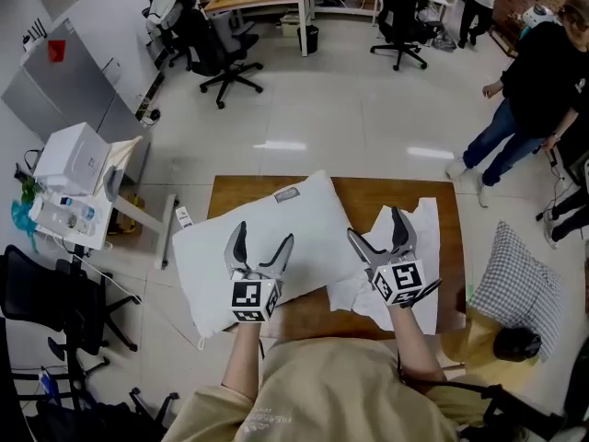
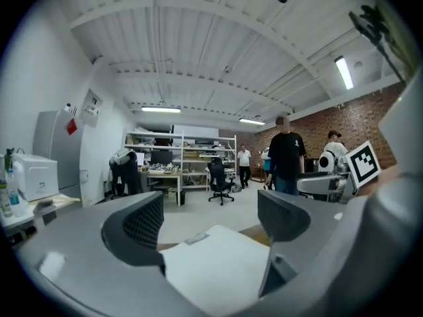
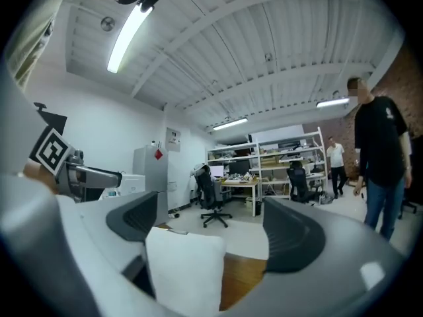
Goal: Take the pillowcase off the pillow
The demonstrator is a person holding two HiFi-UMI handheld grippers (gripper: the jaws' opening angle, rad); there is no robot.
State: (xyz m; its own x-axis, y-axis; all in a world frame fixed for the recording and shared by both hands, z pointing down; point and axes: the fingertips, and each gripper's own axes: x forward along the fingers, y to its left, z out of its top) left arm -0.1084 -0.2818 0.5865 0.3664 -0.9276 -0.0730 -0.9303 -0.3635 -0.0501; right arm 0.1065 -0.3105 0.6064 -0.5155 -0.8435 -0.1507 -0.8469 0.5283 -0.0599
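Note:
A bare white pillow [image 1: 267, 242] lies on the left half of the wooden table [image 1: 368, 191]. The white pillowcase [image 1: 414, 247] lies crumpled and flat to its right, apart from the pillow's far end. My left gripper [image 1: 260, 244] hovers over the pillow's near edge, jaws open and empty. In the left gripper view the gripper [image 2: 211, 220] is seen open, with the pillow [image 2: 218, 263] beneath the gap. My right gripper [image 1: 379, 233] stands open over the pillowcase's left part and holds nothing. The right gripper view also has the gripper [image 3: 211, 226] open, above a white fabric fold [image 3: 185, 269].
A checked cushion [image 1: 520, 288] lies on the floor right of the table. A person in black [image 1: 534, 90] stands at the far right. A white machine on a stand [image 1: 74, 159] and a black chair [image 1: 46, 311] are to the left. Office chairs [image 1: 221, 53] and desks are farther back.

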